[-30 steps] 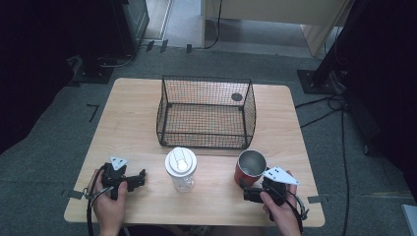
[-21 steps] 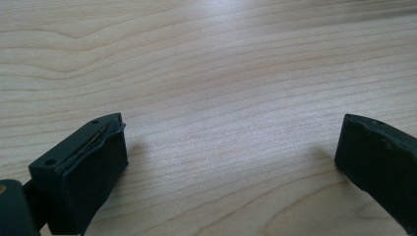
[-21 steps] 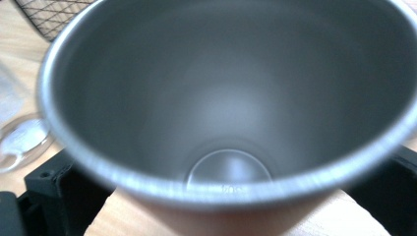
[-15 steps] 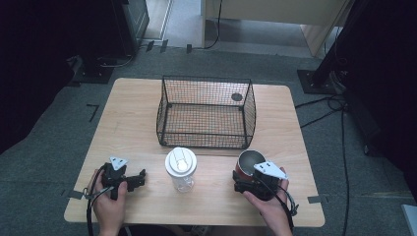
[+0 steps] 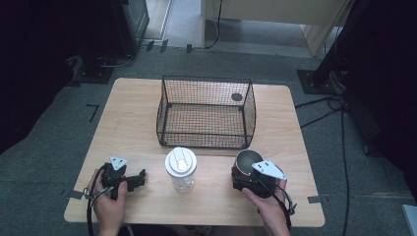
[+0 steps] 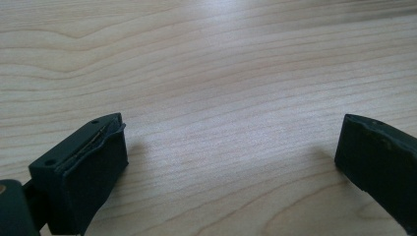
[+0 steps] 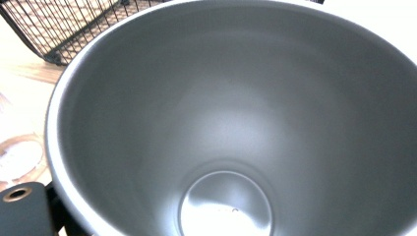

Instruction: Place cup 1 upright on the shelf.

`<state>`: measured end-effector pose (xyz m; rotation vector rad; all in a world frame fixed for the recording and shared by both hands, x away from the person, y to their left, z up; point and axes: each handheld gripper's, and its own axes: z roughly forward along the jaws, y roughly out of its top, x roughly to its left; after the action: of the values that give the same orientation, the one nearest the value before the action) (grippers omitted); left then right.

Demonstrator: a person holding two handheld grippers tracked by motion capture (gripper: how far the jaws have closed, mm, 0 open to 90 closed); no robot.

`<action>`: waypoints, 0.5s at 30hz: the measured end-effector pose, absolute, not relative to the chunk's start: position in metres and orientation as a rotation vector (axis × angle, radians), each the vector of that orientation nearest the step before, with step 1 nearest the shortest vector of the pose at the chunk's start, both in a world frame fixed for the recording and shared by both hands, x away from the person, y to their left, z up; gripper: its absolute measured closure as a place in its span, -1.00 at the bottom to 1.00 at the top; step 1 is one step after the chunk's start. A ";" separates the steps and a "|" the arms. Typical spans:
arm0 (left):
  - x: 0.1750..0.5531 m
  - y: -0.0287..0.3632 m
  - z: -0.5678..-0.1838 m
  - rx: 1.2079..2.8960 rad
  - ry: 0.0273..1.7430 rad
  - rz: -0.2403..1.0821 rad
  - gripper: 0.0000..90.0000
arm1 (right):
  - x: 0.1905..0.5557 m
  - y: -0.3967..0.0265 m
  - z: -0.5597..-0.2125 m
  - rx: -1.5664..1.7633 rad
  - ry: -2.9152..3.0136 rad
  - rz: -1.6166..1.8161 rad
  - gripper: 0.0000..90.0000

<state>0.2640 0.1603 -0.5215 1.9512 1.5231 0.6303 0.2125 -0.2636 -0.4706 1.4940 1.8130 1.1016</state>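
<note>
A red cup [image 5: 246,161] with a steel inside stands on the wooden table [image 5: 133,123] at the front right. My right gripper [image 5: 244,173] sits against its near side, jaws hidden around its body. The right gripper view looks straight down into the cup [image 7: 231,123]. A clear tumbler with a white lid [image 5: 181,164] stands at front centre, its lid [image 7: 17,157] at that view's left edge. At the front left my left gripper [image 5: 140,178] rests low over the table. It [image 6: 231,157] is open, with bare wood between its jaws.
A black wire basket [image 5: 201,140] stands behind the cup and the tumbler, open at the top; its corner [image 7: 59,24] shows past the cup's rim. A small dark disc [image 5: 236,97] lies behind it. Cables trail on the floor at the right.
My right gripper has moved left from beside the red cup to its near side, and now reaches around it. The left gripper and the tumbler have stayed put.
</note>
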 end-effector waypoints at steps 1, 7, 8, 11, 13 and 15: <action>0.264 0.160 -0.521 1.951 1.524 0.630 -1.00 | 0.213 -0.263 -0.470 1.492 1.810 1.101 -0.84; 0.264 0.160 -0.521 1.951 1.524 0.630 -1.00 | 0.215 -0.257 -0.456 1.464 1.791 1.116 -0.84; 0.264 0.160 -0.521 1.951 1.524 0.630 -1.00 | 0.215 -0.257 -0.456 1.464 1.791 1.116 -0.84; 0.264 0.160 -0.522 1.947 1.524 0.630 -1.00 | 0.218 -0.254 -0.445 1.437 1.780 1.142 -0.84; 0.264 0.160 -0.522 1.947 1.524 0.630 -1.00 | 0.220 -0.253 -0.440 1.418 1.771 1.151 -0.83; 0.264 0.160 -0.522 1.948 1.524 0.630 -1.00 | 0.222 -0.251 -0.435 1.413 1.766 1.172 -0.83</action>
<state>0.2640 0.1601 -0.5216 1.9478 1.5243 0.6299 0.2219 -0.2510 -0.4353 1.4135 1.7662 1.1723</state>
